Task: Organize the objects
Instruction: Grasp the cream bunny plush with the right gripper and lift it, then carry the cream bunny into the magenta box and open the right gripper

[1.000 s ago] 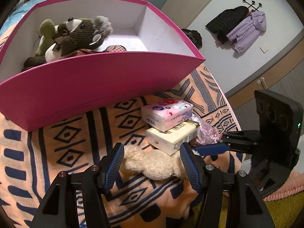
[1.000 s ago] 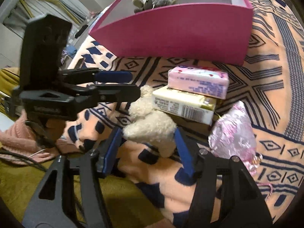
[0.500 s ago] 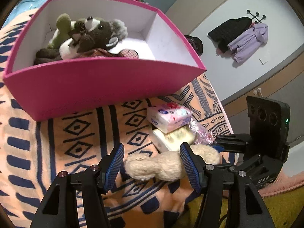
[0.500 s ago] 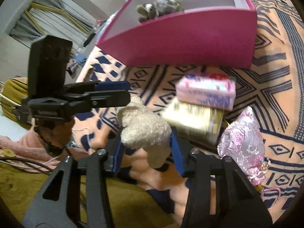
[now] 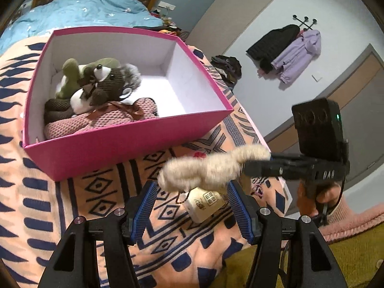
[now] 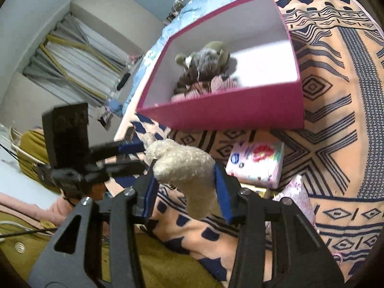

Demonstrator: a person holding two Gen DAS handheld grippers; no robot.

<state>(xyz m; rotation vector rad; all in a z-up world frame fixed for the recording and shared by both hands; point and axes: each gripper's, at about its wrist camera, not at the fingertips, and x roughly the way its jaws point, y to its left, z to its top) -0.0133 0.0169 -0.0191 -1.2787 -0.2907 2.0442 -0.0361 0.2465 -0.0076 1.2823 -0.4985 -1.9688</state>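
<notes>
- Cream fuzzy plush toy (image 6: pixel 184 168) hangs clear above the patterned orange-and-navy blanket (image 6: pixel 336 124) on the bed, near the bed's front edge, its lower end dangling.
- Right tool (image 6: pixel 186 192) has just been closing its jaws, and the blue pads now press the cream toy from both sides.
- Left tool (image 5: pixel 192 206) stands with its jaws apart and nothing between the pads; the cream toy passes just above and ahead of them without touching, as far as the left wrist view shows.
- Pink open cardboard box (image 5: pixel 134 141) with white inner walls sits on the blanket farther from the bed's front edge than the toy.
- Inside the box, toward its left wall, lie a brown-and-grey plush animal (image 5: pixel 108 81), a green plush piece (image 5: pixel 69 76) and a pink knitted plush (image 5: pixel 96 120).
- On the blanket between box and front edge lie a pink flowered tissue pack (image 6: pixel 256 165), a cream-coloured printed packet (image 5: pixel 206 201) and a shiny pink foil pouch (image 6: pixel 300 199), close together.
- A person's hand (image 5: pixel 321 194) grips the right tool's handle.
</notes>
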